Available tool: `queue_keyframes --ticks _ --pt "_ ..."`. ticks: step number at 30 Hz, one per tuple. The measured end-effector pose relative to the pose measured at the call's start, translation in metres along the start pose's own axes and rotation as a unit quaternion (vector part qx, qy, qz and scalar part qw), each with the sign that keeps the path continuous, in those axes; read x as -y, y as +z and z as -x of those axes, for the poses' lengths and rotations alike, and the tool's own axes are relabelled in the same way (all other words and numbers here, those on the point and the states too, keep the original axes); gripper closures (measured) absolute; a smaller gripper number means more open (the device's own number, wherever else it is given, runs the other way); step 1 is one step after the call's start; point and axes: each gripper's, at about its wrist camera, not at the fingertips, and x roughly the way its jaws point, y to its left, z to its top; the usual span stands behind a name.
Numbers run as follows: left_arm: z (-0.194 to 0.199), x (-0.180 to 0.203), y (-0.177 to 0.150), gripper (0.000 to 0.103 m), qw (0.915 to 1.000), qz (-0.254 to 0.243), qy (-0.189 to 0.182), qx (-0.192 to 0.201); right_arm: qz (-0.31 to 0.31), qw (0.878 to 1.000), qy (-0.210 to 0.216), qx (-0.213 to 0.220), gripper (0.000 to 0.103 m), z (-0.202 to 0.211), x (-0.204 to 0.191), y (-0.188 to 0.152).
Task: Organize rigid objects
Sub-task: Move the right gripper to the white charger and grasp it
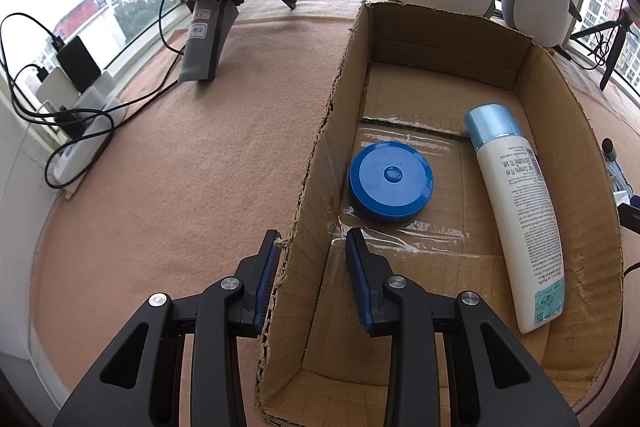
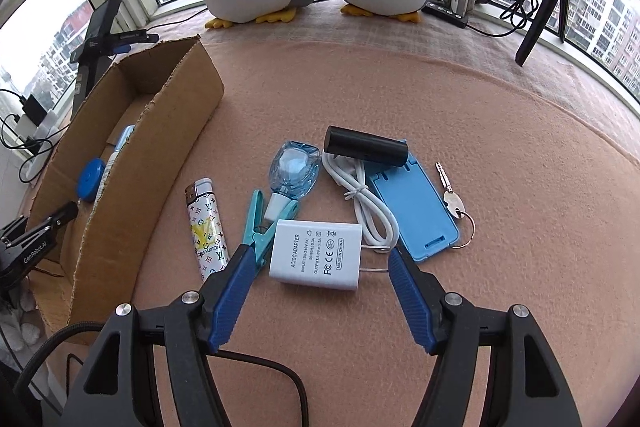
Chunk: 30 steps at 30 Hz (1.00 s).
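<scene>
Clamping of the box [image 1: 316, 163] wall by the left claw [image 1: 312, 247] is noted: one pad [image 1: 272, 267] lies outside the wall, the other inside, with the torn cardboard edge pinched between them. The box is thus steadied on the worktop [image 1: 180, 167].

Inside the box, ahead of the left claw, two items are already stowed: one blue round case [image 1: 391, 182], just beyond the inner pad, and one white bottle [image 1: 516, 211] with a pale blue cap, lying on its side further right.

The right claw [image 2: 320, 259] is held with its jaws apart and nothing gripped. One white adapter [image 2: 316, 253] lies directly between the fingertips, not yet pressed by either pad; its prongs point toward the right finger.

Left on the worktop, counted from the right wrist view:
- adapter, one, between the jaws
- lighter [image 2: 206, 227], one, left of the claw
- teal clip [image 2: 256, 227], one, touching the left fingertip's far side
- clear blue fan-like gadget [image 2: 294, 169], one, ahead
- white cable [image 2: 368, 203], one, coiled, ahead right
- black cylinder [image 2: 366, 147], one, furthest ahead
- blue stand [image 2: 416, 211], one, right
- key [image 2: 450, 195] on a ring, one, far right

Progress is judged as early: two stowed, eight remaining. The adapter is judged the next item to be taken.
</scene>
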Motion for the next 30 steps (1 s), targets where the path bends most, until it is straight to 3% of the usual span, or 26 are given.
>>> queue_keyframes --ticks 12,17,30 --pt "-0.0004 -0.0020 0.0000 0.072 1.0000 0.005 -0.003 0.000 0.021 1.000 -0.007 -0.007 0.038 -0.0057 -0.0045 0.0045" --pt "-0.0003 -0.0033 -0.0005 0.072 1.0000 0.006 -0.005 0.000 0.034 0.999 -0.017 -0.015 0.053 -0.0067 -0.0057 0.0034" --pt "-0.0001 -0.0023 -0.0005 0.072 0.9999 0.009 -0.008 0.000 0.059 0.998 -0.007 -0.031 0.056 -0.0027 -0.0064 -0.0043"
